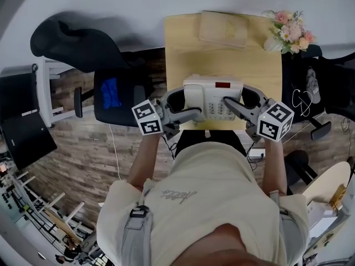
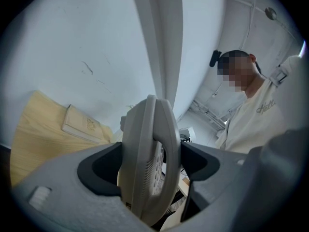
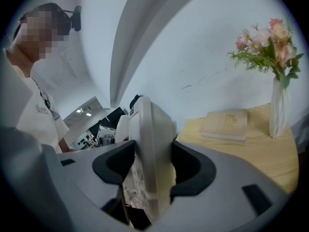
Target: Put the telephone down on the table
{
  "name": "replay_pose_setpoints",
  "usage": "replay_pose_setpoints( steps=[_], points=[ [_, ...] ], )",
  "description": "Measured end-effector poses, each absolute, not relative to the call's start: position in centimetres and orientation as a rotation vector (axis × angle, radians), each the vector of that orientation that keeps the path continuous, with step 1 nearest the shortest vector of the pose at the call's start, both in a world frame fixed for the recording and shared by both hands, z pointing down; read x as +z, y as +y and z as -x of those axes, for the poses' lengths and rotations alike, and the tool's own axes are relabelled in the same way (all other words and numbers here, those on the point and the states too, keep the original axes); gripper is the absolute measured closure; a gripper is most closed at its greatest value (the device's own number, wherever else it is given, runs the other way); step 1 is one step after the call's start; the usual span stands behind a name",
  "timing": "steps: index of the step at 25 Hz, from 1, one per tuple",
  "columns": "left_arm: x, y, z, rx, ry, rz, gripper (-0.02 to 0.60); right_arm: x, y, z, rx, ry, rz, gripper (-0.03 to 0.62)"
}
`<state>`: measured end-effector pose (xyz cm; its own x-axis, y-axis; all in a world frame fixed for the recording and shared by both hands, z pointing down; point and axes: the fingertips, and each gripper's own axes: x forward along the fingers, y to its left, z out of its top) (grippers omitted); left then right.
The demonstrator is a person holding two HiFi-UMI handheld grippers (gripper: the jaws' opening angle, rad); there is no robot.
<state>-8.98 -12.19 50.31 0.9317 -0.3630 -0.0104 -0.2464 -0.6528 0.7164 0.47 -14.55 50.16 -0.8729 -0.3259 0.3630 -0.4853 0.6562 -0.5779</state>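
Tongs numbering two, left tongs (image 1: 186,106) and right tongs (image 1: 239,102) each clamping a side of one telephone (image 1: 213,95), holding it at the near edge of one desk (image 1: 186,51), one book (image 1: 223,29) and one flower vase (image 1: 290,32) standing beyond.

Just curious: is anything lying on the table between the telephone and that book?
No: the head view shows only bare table between telephone and book.
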Motion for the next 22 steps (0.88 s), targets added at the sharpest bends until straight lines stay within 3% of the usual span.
replay_pose_setpoints(
  steps=[22],
  points=[
    [55.4, -12.9, 7.5, -0.138, -0.39, -2.225, 0.198, 55.6, -15.0, -1.9, 1.143, -2.564, -0.645, 0.365]
  ],
)
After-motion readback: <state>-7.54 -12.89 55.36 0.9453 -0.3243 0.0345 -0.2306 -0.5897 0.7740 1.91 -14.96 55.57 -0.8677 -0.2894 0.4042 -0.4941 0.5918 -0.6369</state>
